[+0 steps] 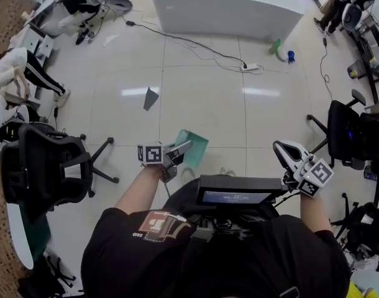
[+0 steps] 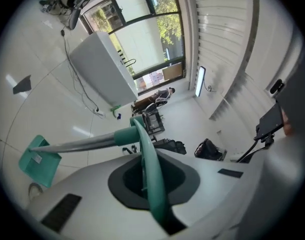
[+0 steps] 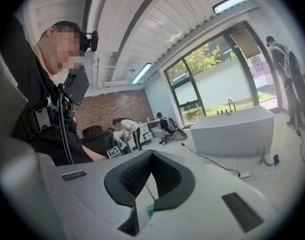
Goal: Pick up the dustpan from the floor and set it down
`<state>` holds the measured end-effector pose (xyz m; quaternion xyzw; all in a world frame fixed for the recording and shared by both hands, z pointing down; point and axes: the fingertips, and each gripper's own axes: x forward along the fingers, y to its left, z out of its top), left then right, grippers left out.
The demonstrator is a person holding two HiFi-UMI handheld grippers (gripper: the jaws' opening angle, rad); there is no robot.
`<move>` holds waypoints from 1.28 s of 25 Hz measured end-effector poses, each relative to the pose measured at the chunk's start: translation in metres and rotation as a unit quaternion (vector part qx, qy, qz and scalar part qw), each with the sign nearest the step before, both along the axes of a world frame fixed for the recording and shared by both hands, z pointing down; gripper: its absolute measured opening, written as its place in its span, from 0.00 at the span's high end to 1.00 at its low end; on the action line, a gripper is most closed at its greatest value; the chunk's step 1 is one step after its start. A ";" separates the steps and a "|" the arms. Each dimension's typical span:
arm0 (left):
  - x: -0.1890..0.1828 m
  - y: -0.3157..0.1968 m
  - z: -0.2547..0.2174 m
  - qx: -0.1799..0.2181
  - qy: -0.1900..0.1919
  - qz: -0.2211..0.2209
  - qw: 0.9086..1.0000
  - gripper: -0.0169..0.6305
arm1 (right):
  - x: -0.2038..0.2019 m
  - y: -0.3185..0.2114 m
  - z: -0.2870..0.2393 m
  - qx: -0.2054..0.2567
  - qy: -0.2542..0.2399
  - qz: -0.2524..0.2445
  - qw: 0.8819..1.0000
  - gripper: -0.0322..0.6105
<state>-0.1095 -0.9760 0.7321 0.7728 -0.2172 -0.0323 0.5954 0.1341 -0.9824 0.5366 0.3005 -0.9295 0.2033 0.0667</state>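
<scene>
Left fingers: clenched on the teal loop handle of the dustpan, which runs straight through the dark pads.
Left gripper: near centre of the head view, pointing far and slightly right; marker cube on its left side.
Dustpan: held by the left gripper alone. Metal shaft leaves the handle toward the left in the left gripper view, ending in the teal pan. In the head view the pan sits just beyond the fingertips, over the tiles; appears clear of the floor.
Right fingers: drawn together, only a thin slit between the pads, nothing gripped.
Right gripper: near right, well apart from the dustpan, pointing far-left; marker cube at its near end.
Floor: pale glossy tiles with window glare.
Dark scrap: flat on the tiles, far-left of the dustpan, apart from it.
White tub: far centre; black cable trailing from it to a power strip.
Green bottle: on the floor by the tub's right end.
Office chairs: one near left, one at right.
People: seated or bent over at the far left.
</scene>
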 end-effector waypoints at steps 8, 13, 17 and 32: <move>0.013 0.050 -0.179 0.117 0.026 -0.070 0.990 0.95 | 0.027 0.055 -0.090 0.061 -0.040 -0.018 0.997 0.94; 0.029 0.075 -0.230 0.142 0.048 -0.084 0.985 0.95 | 0.037 0.074 -0.127 0.097 -0.047 -0.021 0.994 0.94; 0.049 0.104 -0.237 0.140 0.062 -0.086 0.984 0.96 | 0.053 0.099 -0.135 0.099 -0.051 -0.019 0.994 0.94; 0.048 0.109 -0.218 0.112 0.036 -0.090 0.989 0.95 | 0.064 0.110 -0.140 0.106 -0.044 -0.010 0.993 0.94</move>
